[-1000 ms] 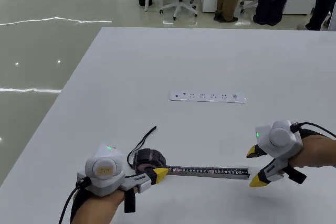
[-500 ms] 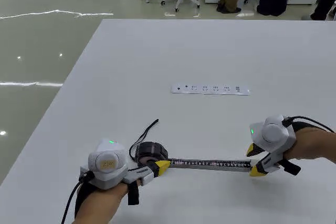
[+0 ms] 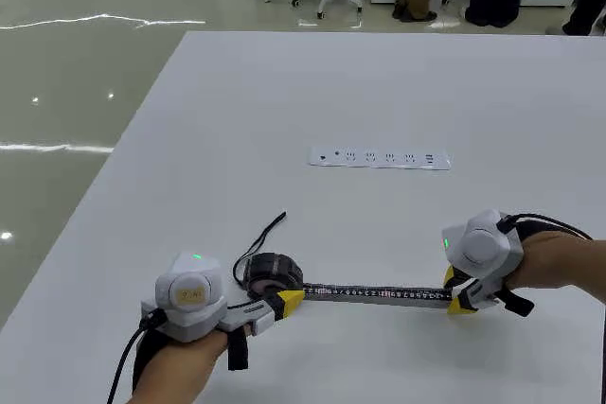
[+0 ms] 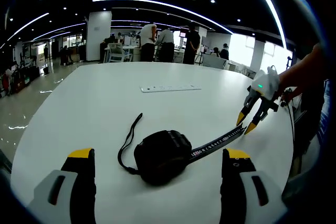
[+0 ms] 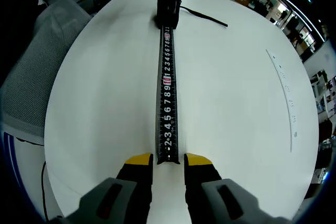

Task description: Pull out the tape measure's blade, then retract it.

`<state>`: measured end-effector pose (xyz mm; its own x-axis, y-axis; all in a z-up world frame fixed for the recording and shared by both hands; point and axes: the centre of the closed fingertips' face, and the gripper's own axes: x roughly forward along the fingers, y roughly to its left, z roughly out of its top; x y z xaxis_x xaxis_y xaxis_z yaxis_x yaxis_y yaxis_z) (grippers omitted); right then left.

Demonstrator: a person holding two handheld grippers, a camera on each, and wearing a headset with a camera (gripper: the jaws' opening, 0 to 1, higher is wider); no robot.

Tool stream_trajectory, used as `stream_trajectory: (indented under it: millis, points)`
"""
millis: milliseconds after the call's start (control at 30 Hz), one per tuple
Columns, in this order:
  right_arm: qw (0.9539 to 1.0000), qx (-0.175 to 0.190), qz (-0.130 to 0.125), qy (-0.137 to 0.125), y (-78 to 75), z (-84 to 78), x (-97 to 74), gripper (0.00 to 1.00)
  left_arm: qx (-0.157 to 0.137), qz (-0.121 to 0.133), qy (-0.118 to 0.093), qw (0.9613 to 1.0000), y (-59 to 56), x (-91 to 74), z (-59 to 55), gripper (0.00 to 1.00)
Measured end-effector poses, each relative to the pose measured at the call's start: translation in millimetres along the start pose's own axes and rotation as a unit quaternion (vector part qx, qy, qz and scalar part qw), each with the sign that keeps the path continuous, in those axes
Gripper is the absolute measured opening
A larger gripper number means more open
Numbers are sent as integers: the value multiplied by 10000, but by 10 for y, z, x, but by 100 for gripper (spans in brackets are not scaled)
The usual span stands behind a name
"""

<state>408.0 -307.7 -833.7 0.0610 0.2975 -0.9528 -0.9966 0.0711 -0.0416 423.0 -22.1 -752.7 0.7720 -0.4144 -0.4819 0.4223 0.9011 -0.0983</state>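
**Blade drawn out across the table, right claw at its tip**

The tape measure (image 3: 273, 274) lies on the white table (image 3: 379, 92) near its front edge, with its dark wrist cord (image 3: 260, 243) trailing away from the case. The blade (image 3: 379, 293) runs out flat along the table towards the right claw (image 5: 168, 159). In the right gripper view this claw's yellow-tipped jaws stand narrowly apart on either side of the blade's end, with a sliver of table showing on each side. The left claw (image 4: 158, 155) is spread wide, and the case sits between its jaws, touching neither. A white power strip (image 3: 379, 158) lies further back on the table, well apart from the tape.
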Motion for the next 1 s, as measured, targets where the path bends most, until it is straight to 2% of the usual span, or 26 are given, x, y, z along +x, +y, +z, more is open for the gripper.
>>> stream_trajectory:
  millis: [133,200,367,467,767,1000]
  points:
    - [10000,34,38,25,3,-11,2,21,-7,5,-6,10000,-2,4,1,99]
    - [10000,21,89,37,26,-15,6,16,8,13,-8,10000,-3,5,4,99]
    - [9996,262,108,17,19,-29,5,16,-6,22,-43,10000,-14,15,28,99]
    - [9996,268,129,19,23,-25,11,15,-11,19,-53,10000,-22,22,30,99]
    - [9992,364,155,59,15,-26,17,14,-292,119,-79,9995,-18,74,47,99]
    - [9990,426,147,69,12,-32,25,14,-388,177,-29,9991,-81,187,27,97]
